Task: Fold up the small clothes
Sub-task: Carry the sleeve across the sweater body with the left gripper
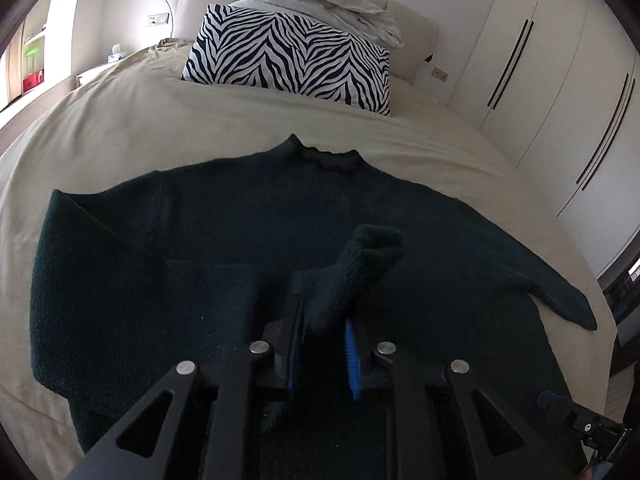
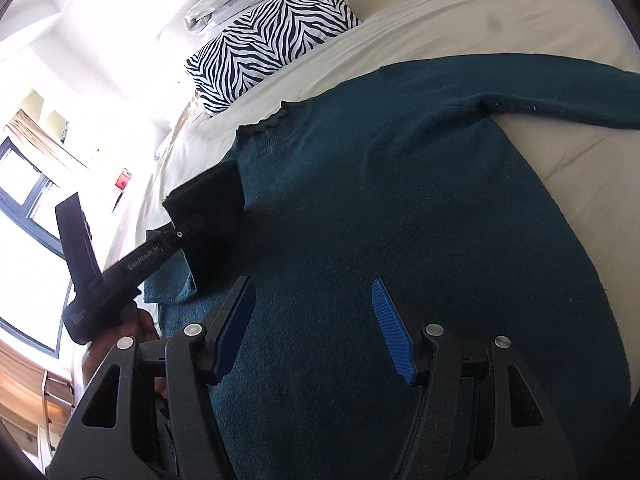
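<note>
I have the dark green sweater (image 2: 400,208) spread face up on the cream bedsheet (image 1: 200,128), collar toward the zebra-print pillow (image 1: 288,56). My left gripper (image 1: 320,340) has the left sleeve cuff (image 1: 360,264) between its blue pads, jaws narrow and the knit bunched up between them, so I read it as clamped on the cuff, carried in over the chest. My right gripper (image 2: 312,328) hangs over the lower body of the sweater with its jaws apart and nothing in them. The right sleeve (image 2: 540,92) lies stretched out on the sheet. I judge this the first sleeve fold; next I should lay the cuff flat across the chest, release, then fetch the other sleeve.
</note>
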